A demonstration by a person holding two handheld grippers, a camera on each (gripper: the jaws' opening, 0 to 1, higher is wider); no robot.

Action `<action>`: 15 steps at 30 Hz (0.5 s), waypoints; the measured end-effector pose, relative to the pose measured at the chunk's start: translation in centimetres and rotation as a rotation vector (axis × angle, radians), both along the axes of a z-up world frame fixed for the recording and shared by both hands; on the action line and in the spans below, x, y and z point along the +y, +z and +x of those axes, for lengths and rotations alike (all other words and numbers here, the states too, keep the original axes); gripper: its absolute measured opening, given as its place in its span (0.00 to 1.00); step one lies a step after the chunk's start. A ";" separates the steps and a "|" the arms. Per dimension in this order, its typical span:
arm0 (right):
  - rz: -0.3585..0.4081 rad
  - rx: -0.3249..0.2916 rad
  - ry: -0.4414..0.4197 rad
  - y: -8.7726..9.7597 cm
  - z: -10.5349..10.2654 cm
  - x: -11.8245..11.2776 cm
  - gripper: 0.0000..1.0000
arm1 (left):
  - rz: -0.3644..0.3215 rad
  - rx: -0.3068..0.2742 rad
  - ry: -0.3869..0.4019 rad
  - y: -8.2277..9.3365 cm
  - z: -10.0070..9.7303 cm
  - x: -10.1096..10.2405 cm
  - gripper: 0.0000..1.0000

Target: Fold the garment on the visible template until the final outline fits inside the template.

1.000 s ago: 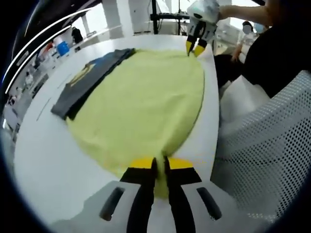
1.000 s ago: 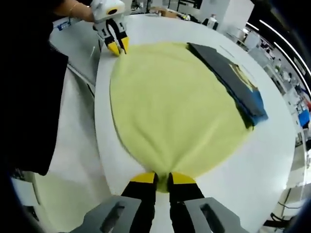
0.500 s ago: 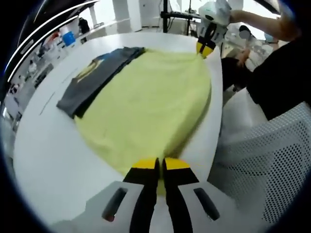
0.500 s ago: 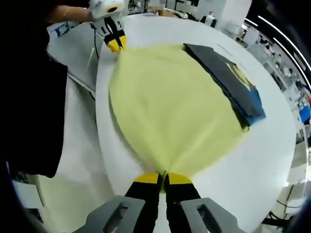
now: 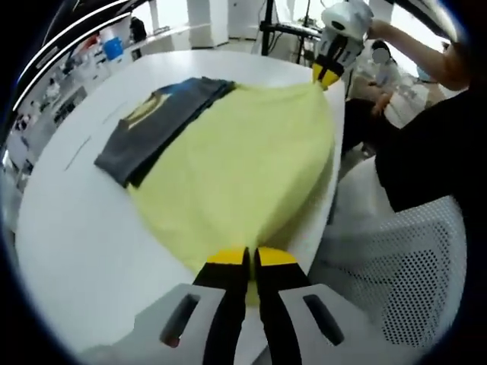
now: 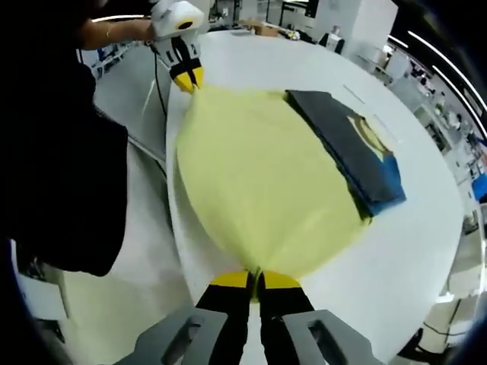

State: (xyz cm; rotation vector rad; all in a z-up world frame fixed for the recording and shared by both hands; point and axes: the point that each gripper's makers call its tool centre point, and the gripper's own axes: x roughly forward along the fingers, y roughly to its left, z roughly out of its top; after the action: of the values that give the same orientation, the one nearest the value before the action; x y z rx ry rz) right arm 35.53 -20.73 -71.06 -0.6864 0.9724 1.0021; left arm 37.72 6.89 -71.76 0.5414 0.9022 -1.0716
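Left claw: the left claw [image 5: 245,258] has its yellow tips pressed together on one corner of the yellow garment [image 5: 243,160], at the near edge of the desk [image 5: 68,228]. In the right gripper view it is at the far end of the cloth [image 6: 186,76], held by a person's hand.
Right claw: the right claw [image 6: 254,280] is also closed, pinching the opposite corner of the yellow garment [image 6: 259,182]. In the left gripper view it is at the far end [image 5: 329,74].
Yellow garment: it is stretched between the two claws – the cloth pulls to a point at each one, and the wide middle part lies over the white desk [image 6: 426,220].
Dark garment: a folded dark garment [image 5: 160,125] with a yellow print and a blue part lies flat on the desk, just beside the yellow one and touching its edge [image 6: 354,148].
Chair: a white mesh chair [image 5: 403,281] stands beside the desk.
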 end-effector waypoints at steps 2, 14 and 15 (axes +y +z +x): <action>0.008 0.002 0.001 0.4 -0.1 0.1 0.00 | -0.004 0.011 0.013 0.4 -0.1 0.2 0.01; 0.073 0.088 -0.023 2.3 -1.4 1.0 0.00 | 0.020 0.032 0.003 2.1 -1.1 0.5 0.01; 0.079 0.092 -0.024 2.5 -1.5 1.0 0.00 | 0.026 0.030 -0.002 2.2 -1.2 0.5 0.01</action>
State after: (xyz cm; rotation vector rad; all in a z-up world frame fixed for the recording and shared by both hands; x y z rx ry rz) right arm 34.02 -19.70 -68.56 -0.5663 1.0132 1.0525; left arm 36.51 7.44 -69.54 0.5485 0.9433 -1.0737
